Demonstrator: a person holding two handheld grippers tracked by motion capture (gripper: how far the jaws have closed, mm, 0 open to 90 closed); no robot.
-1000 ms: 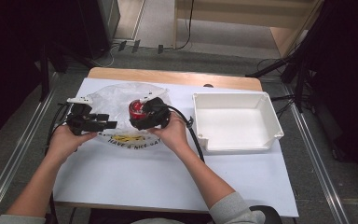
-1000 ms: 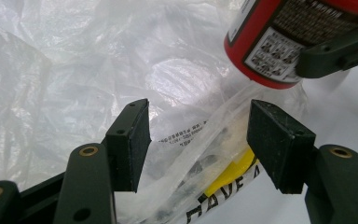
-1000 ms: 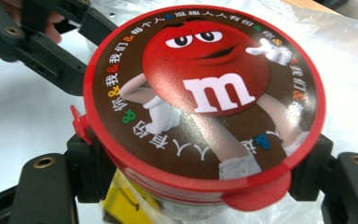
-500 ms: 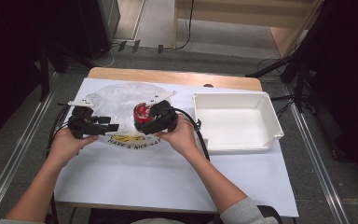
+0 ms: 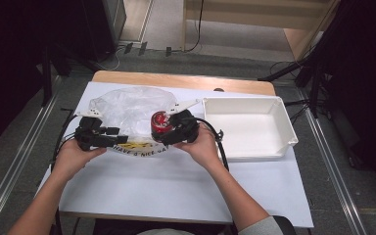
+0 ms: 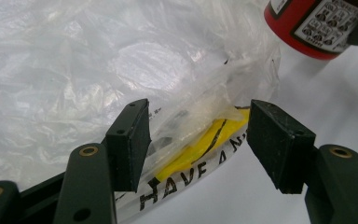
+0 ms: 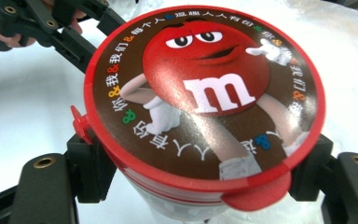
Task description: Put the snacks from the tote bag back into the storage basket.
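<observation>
Right gripper [image 7: 196, 177] clamps red tub [image 7: 205, 107], left gripper [image 6: 200, 140] open at bag [image 6: 98, 70]

Bright overhead light, dark surrounds

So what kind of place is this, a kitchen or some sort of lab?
Likely a lab or recording setup, not a kitchen: a bare white table, floor rails alongside it, and loose cables behind.

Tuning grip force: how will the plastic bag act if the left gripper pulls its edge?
The plastic bag looks thin and crinkled, so likely floppy and light. Its glossy film may slip between the fingers. Probably it bunches rather than slides whole.
</observation>
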